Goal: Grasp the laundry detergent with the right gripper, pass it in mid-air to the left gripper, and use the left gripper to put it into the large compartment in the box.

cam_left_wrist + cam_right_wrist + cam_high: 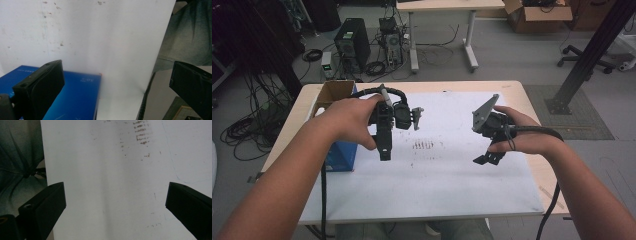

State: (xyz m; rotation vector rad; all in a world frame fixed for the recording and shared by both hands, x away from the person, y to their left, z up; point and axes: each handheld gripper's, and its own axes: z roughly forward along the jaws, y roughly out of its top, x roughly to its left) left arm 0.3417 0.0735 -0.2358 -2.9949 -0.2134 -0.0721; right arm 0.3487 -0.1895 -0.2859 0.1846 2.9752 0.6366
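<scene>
Both grippers hovering empty, nothing picked yet

Left gripper (384, 150) and right gripper (488, 158) are hanging spread wide; blue box (343, 155) at center-left probably needs reaching next.

Look past the white sheet (437, 170) covering your table (532, 100): at the top of the high view a black computer tower (352, 42) stands on the floor among tangled cables (247, 130). Upper right, you see an open cardboard carton (537, 15) and a chair base (584, 57).
</scene>
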